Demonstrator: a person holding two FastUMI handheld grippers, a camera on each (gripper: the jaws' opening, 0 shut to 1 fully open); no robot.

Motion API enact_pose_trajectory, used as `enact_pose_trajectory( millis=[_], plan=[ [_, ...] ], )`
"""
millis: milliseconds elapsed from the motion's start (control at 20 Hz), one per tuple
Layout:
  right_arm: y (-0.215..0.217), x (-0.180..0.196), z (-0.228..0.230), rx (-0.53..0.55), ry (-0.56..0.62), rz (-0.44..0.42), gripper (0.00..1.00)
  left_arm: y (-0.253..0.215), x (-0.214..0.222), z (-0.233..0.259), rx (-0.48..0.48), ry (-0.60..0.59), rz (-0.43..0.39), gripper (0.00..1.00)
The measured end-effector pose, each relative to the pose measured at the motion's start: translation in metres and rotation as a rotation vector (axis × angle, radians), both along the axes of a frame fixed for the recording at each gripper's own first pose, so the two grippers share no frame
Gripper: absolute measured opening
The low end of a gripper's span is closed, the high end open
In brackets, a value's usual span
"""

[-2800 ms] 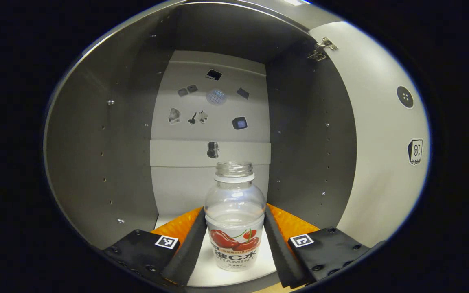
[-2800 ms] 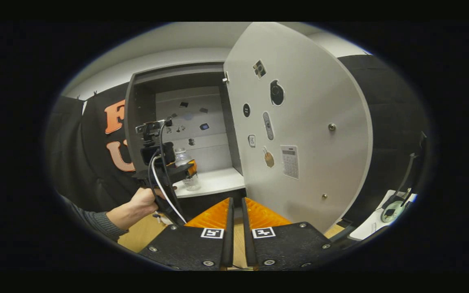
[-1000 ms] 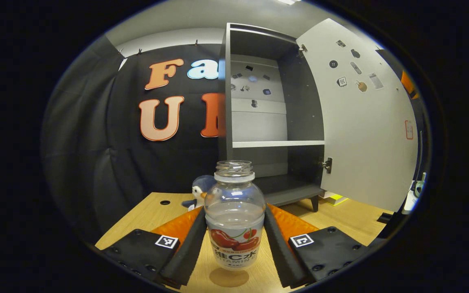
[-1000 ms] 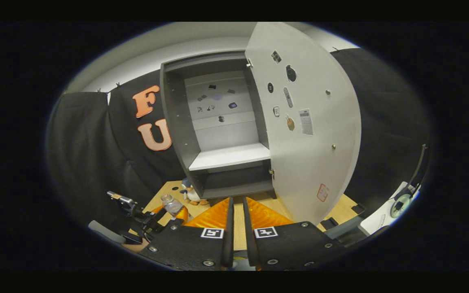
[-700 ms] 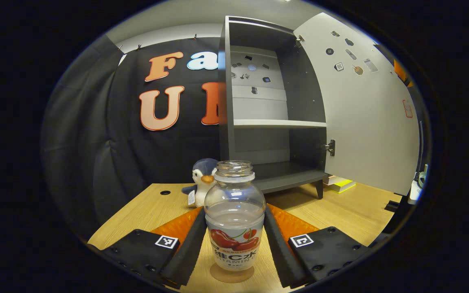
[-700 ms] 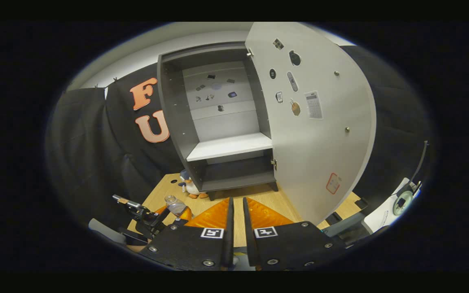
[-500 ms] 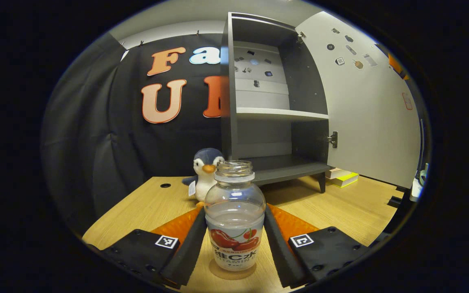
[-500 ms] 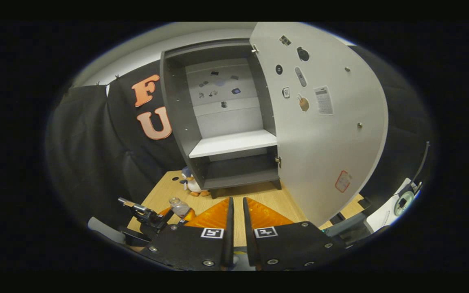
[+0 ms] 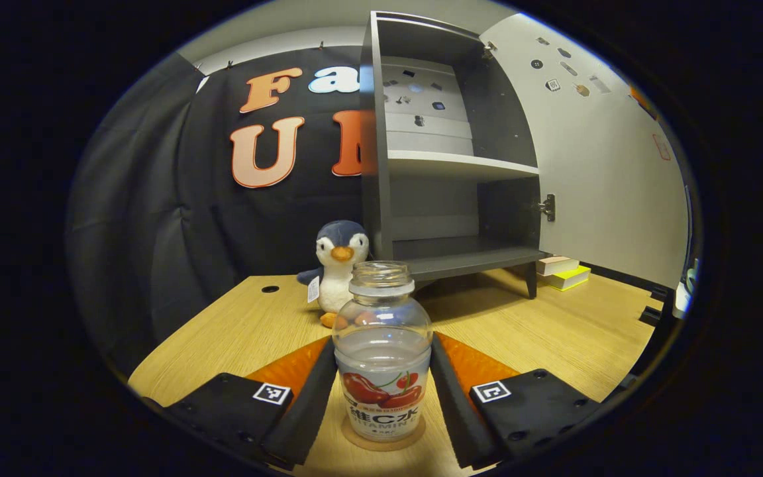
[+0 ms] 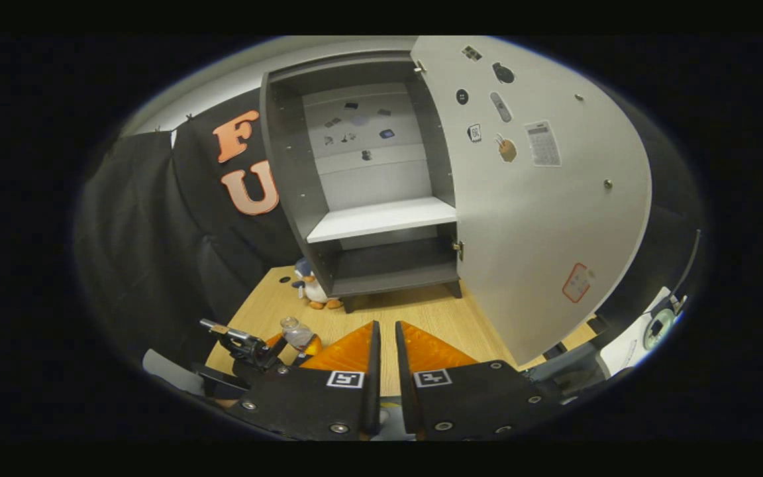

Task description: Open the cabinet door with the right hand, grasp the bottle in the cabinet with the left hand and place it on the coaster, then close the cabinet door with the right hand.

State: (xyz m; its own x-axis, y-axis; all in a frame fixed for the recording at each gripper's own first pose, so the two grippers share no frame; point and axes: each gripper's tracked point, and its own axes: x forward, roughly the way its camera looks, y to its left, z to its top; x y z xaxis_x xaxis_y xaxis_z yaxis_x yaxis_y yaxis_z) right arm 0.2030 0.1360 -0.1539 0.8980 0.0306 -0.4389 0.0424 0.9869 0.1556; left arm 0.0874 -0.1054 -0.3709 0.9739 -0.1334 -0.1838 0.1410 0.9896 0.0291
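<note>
Between the jaws, a clear bottle [image 9: 381, 351] with a white label printed with red cherries, over a round tan coaster [image 9: 383, 440]. Beyond, a light wood-grain table [image 9: 554, 338], a navy-and-white plush penguin [image 9: 338, 265] with orange beak. Dark grey cabinet [image 10: 289, 165], white shelf [image 10: 381, 218], pale grey cabinet door [image 10: 534, 218] dotted with small stickers.

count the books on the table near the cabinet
2, stacked beside the cabinet, just past its right leg under the open door: a pale book lying on a yellow book. More may be hidden behind the door.
</note>
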Motion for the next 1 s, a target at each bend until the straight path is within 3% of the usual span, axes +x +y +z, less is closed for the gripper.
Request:
enact_pose_trajectory(
  millis=[950, 1000],
  plan=[
    [0.016, -0.018, -0.001, 0.014, 0.015, 0.018, 0.13, 0.007, -0.008, 0.034, 0.020, -0.043, 0.014, 0.92],
    [0.016, -0.018, -0.001, 0.009, 0.012, 0.019, 0.21, 0.007, -0.009, 0.040, 0.016, -0.049, 0.010, 0.92]
  ],
)
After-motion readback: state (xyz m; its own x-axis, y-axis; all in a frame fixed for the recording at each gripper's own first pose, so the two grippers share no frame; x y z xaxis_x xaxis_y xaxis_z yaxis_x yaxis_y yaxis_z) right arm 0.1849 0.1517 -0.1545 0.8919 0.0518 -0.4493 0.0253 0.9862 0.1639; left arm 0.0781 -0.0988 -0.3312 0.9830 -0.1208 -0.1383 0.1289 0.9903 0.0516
